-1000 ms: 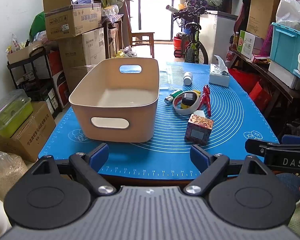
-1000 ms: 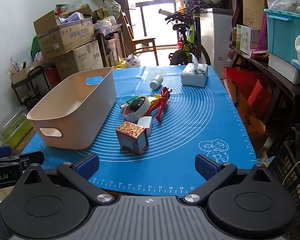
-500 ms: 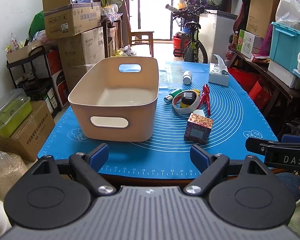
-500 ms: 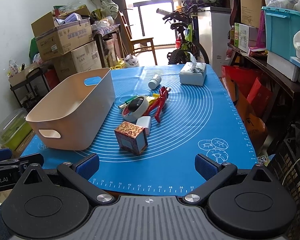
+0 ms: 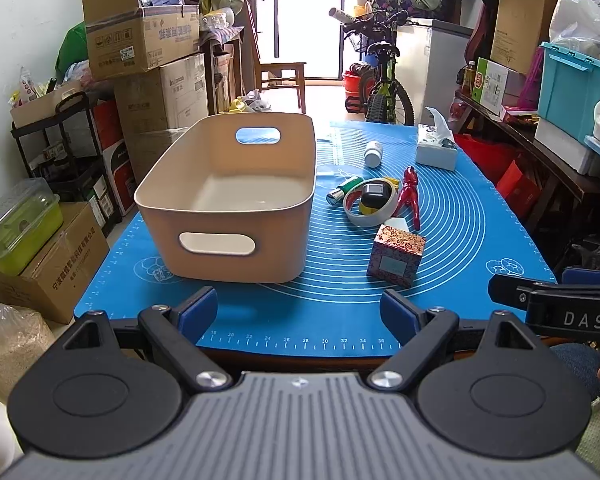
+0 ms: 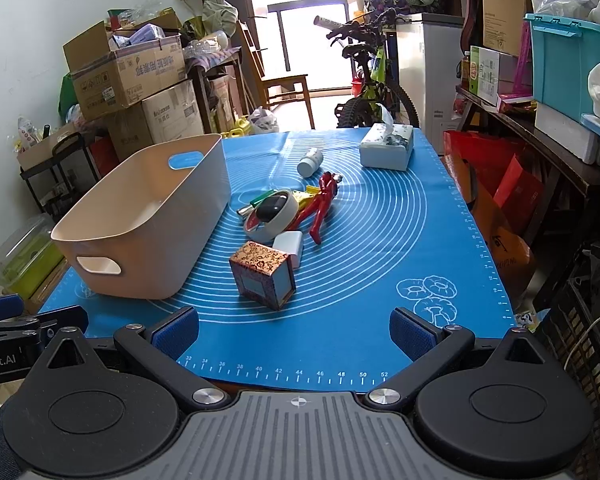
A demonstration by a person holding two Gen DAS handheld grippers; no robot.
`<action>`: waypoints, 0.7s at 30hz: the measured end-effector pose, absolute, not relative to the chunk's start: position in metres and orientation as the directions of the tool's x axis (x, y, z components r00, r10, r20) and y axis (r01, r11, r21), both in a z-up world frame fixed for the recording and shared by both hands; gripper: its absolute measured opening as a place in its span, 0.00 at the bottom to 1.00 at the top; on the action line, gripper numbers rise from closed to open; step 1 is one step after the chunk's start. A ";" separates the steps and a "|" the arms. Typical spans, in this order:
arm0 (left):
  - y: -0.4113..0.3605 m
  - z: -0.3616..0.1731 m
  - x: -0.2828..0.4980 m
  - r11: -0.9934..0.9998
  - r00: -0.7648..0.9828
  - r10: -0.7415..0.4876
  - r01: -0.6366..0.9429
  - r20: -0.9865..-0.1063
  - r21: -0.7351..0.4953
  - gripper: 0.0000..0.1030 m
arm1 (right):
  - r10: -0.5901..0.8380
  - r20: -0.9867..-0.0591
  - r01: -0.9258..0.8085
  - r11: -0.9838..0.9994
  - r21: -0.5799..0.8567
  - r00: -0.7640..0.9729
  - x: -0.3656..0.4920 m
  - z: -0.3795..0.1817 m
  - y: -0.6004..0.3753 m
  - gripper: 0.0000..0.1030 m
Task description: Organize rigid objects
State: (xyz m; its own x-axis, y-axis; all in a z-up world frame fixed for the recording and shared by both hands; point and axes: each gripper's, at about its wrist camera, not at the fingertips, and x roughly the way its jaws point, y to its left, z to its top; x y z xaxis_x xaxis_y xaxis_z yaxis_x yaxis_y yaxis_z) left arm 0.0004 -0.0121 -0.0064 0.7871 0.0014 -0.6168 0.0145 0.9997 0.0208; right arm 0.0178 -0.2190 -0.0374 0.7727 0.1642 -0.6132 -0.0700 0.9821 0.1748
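1. Nearest the cameras, at the near edge of the blue mat [image 5: 452, 312], the left gripper [image 5: 296, 312] and the right gripper [image 6: 294, 332] hover with fingers spread wide and nothing between the blue pads [image 6: 176, 334]; each gripper shows at the margin of the other's view.
2. Just beyond the left gripper, on the left half of the mat, stands a beige bin [image 5: 236, 240] with cut-out handles at both ends; its inside looks bare.
3. Right of the bin's near end, a patterned red cube box [image 6: 262, 274] stands alone on the mat, clear of the bin wall.
4. Directly behind the box, touching or nearly so, lies a small white block [image 6: 290, 245].
5. Farther in, a roll of tape [image 6: 270, 220] lies tilted with a black rounded object [image 6: 270, 208] set in its hole; a green-and-silver tube [image 5: 342, 190] and a yellow item [image 6: 302, 196] protrude from behind it.
6. Against the roll's right side lies a red plier-like tool [image 6: 320, 204], handles toward the cameras.
7. Beyond the cluster, apart from it, a small white bottle [image 6: 310, 163] lies on its side.
8. Toward the far right corner of the mat sits a tissue box [image 6: 386, 148] with a tissue standing up.
9. Behind the table: a bicycle [image 6: 374, 84], a wooden chair [image 5: 278, 70], and stacked cardboard cartons [image 5: 148, 44] on the left.
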 end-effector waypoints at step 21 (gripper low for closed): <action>-0.013 -0.009 0.001 1.000 0.783 -0.001 0.016 -0.622 0.019 0.86 | 0.162 -0.616 -0.067 0.982 0.174 0.771 0.018 -0.038 -0.219 0.98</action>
